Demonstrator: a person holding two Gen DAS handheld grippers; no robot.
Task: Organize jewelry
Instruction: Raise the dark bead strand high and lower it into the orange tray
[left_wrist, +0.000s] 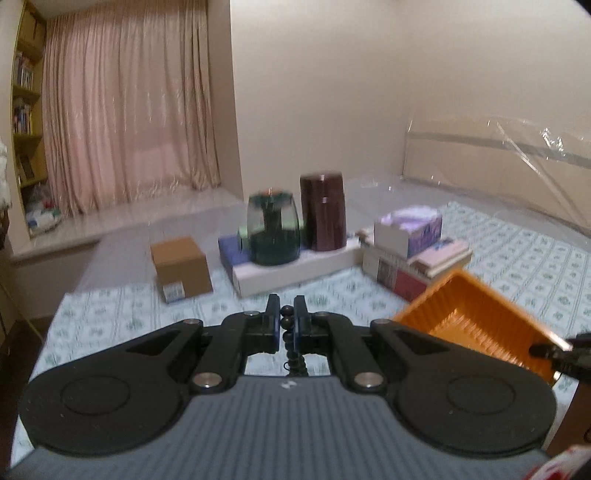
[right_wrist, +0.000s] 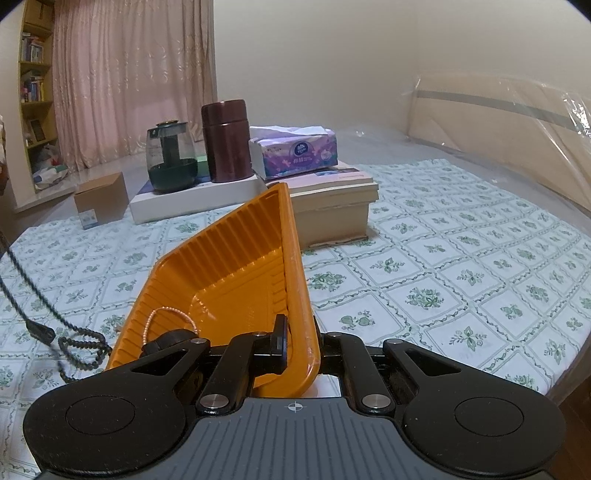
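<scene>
Pink curtains (right_wrist: 129, 74) hang at the back of the room, and a bed sheet with green flower squares (right_wrist: 443, 277) covers the bed.

On the left wrist view, the left claw (left_wrist: 287, 325) is squeezed shut on a string of black round beads (left_wrist: 286, 322). The beads poke up between its two fingers and hang down under them.

On the right wrist view, the right claw (right_wrist: 301, 343) is pinched on the rim of an orange plastic tray with ridged sides (right_wrist: 236, 266). That tray is tipped up on its edge. A thin loop of tiny pink beads (right_wrist: 168, 317) lies inside the tray, near its low corner. The black beads also show just left of the tray, with a loop of them lying on the sheet.

Further back stand a dark green glass jar (right_wrist: 170, 162), a tall dark red can (right_wrist: 226, 142), a purple tissue box (right_wrist: 295, 151) on a book, and a small brown cardboard box (right_wrist: 101, 197).
</scene>
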